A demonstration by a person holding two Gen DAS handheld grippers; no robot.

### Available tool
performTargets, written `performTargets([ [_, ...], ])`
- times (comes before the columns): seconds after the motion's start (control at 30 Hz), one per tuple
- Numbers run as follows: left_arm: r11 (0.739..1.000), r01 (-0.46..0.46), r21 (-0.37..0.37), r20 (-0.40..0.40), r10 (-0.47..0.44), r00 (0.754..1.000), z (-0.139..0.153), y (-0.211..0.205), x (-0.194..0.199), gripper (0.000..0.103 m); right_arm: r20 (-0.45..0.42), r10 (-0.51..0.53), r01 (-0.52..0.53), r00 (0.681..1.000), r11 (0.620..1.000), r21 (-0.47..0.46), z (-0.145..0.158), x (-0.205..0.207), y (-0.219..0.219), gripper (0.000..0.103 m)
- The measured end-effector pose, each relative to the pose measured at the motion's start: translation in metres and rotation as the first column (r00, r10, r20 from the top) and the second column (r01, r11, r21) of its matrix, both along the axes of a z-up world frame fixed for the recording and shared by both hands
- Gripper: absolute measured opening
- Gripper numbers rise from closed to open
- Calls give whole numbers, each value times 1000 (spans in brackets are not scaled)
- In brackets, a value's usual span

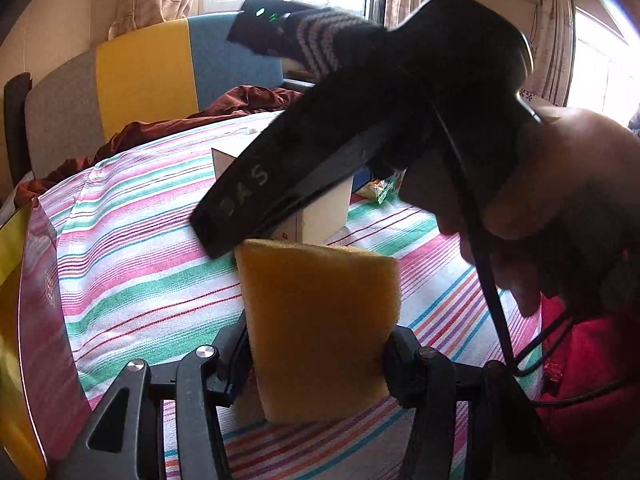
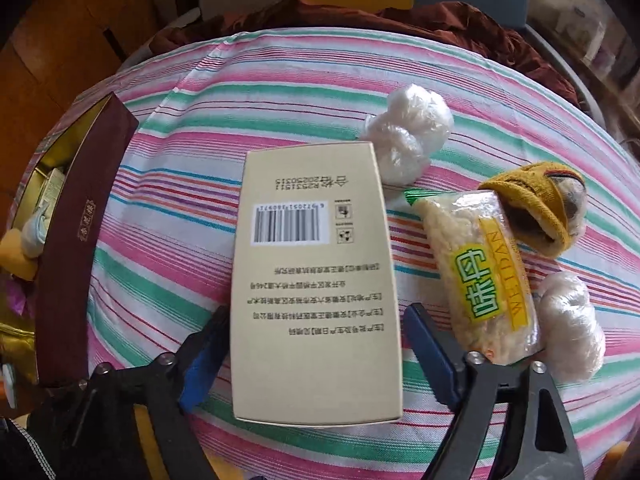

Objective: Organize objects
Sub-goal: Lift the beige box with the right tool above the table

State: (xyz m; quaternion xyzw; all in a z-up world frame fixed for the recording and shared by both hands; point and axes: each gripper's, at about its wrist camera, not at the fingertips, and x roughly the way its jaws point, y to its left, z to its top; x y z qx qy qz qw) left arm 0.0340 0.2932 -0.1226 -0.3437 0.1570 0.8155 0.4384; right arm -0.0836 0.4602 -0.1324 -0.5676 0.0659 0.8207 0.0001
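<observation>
Sponge (image 1: 320, 328) pinched in left gripper (image 1: 316, 356) — right gripper (image 2: 316, 344) gapes astride the box (image 2: 316, 280), unclamped — closing squarely looks next.

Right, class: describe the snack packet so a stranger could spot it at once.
Start at the striped cloth, then the tall beige box. Just right of it lies the snack packet, the only clear wrapper with a yellow band and green characters.

Black left gripper (image 1: 316, 354) with silver screws behind its fingers; right gripper (image 2: 310, 354) wears blue pads; striped knit sleeve (image 1: 320, 42).
</observation>
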Motion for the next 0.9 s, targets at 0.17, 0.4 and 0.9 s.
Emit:
performTargets([
  [0.17, 1000, 2, -4, 0, -2, 1000, 0, 1, 0, 55, 36, 12, -13, 999, 999, 36, -3, -6, -9, 103],
  [0.4, 1000, 6, -11, -2, -6, 1000, 1, 3, 0, 53, -32, -54, 55, 998, 998, 37, 11, -6, 2, 51],
  [0.9, 997, -31, 68, 58, 27, 998, 56, -31, 2, 50, -74, 8, 2, 997, 991, 133, 10, 11, -4, 51],
])
